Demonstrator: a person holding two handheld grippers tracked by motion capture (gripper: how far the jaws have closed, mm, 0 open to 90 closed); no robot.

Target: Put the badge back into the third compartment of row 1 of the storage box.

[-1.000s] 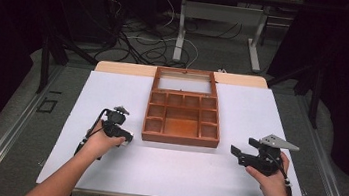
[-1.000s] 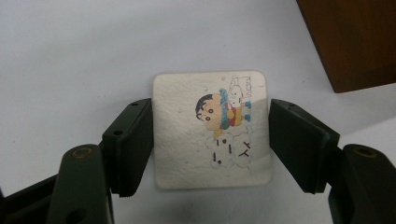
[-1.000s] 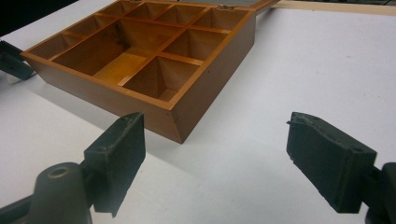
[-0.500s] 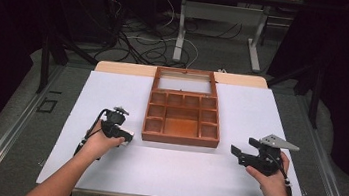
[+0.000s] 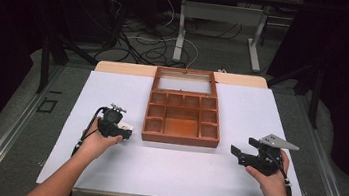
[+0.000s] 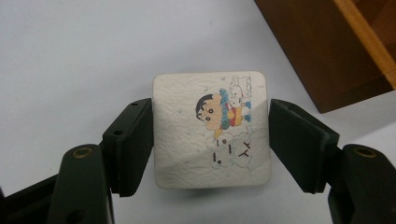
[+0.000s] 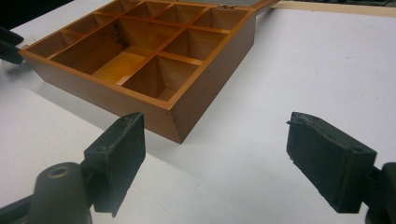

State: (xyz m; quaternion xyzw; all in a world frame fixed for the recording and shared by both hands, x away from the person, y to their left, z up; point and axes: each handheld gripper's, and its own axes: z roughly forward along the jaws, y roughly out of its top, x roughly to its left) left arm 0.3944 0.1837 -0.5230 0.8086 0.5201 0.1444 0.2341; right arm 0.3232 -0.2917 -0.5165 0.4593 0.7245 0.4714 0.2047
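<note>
Left hand-held gripper left of the wooden box, jaws clamped on a held square. Right hand-held gripper right of it, jaws wide apart.

high view: above table's near edge, faces forward-down, far | left gripper view: looks steeply down, very near card, box corner at upper right | right gripper view: low, level, near box | shared: box, table

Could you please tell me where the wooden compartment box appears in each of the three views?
High view: wooden compartment box at table centre, lid open behind.
Left gripper view: its corner at upper right, beyond the held white tile.
Right gripper view: upper left, beyond the open jaws.
Shared landmark: the white table.
</note>
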